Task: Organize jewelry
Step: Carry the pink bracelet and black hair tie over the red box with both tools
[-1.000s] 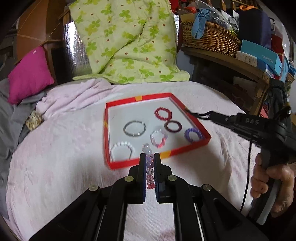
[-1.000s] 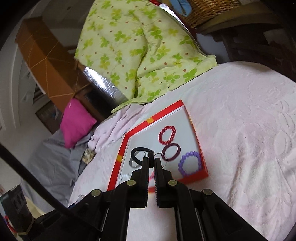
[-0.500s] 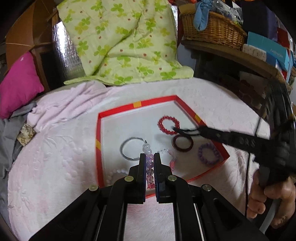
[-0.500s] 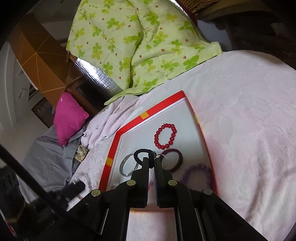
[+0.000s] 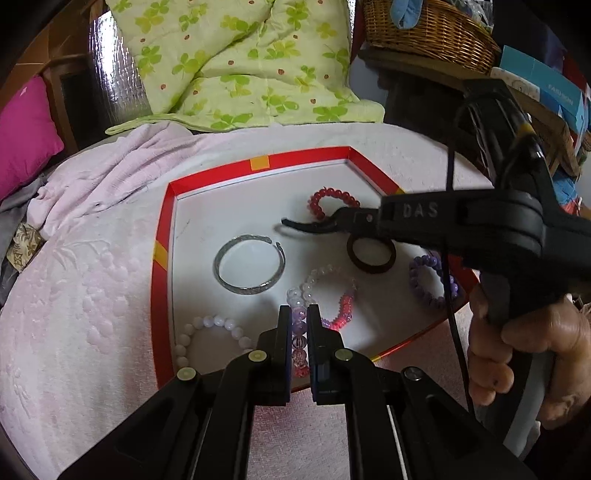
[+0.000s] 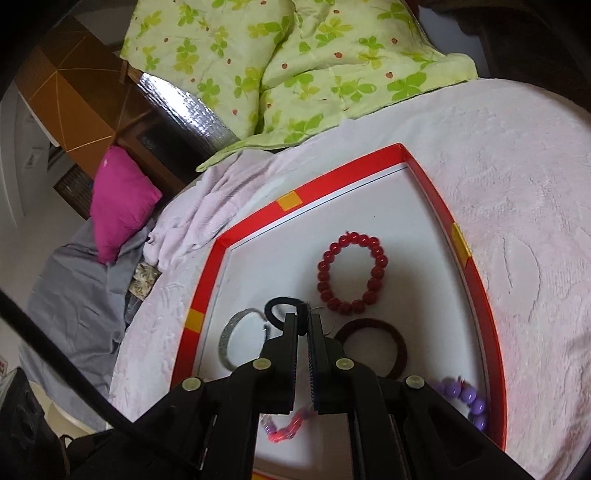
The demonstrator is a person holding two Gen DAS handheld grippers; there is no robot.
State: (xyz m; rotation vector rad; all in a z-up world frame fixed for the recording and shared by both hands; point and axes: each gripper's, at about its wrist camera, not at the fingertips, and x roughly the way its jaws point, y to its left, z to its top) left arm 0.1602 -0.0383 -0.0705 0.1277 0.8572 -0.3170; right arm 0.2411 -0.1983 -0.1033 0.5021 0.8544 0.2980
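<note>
Bedspread, pale pink, embossed texture, over a bed; rumpled into folds toward the far left edge. Red-rimmed tray with white floor near the middle of it, yellow marks on the rim.

In tray: silver bangle left of centre; red bead bracelet toward far right corner; dark brown ring bangle just nearer than the red one; purple bead bracelet by the right rim; white bead bracelet at the near left corner; clear-and-pink bead bracelet near the near rim, centre.

Left gripper over the near rim, fingers clamped on a strand of lilac and pink beads, strand standing between the pads.

Right gripper over the tray's middle, fingers pinched on a black hair tie with a thin wire ring beside it; loop sticking out past the tips. Hand wrapped around its grip at right.

Room: green clover-print quilt heaped at the far edge; magenta cushion and grey sheet to the left; wicker basket and boxes on a wooden shelf far right; foil-faced panel behind the quilt.
</note>
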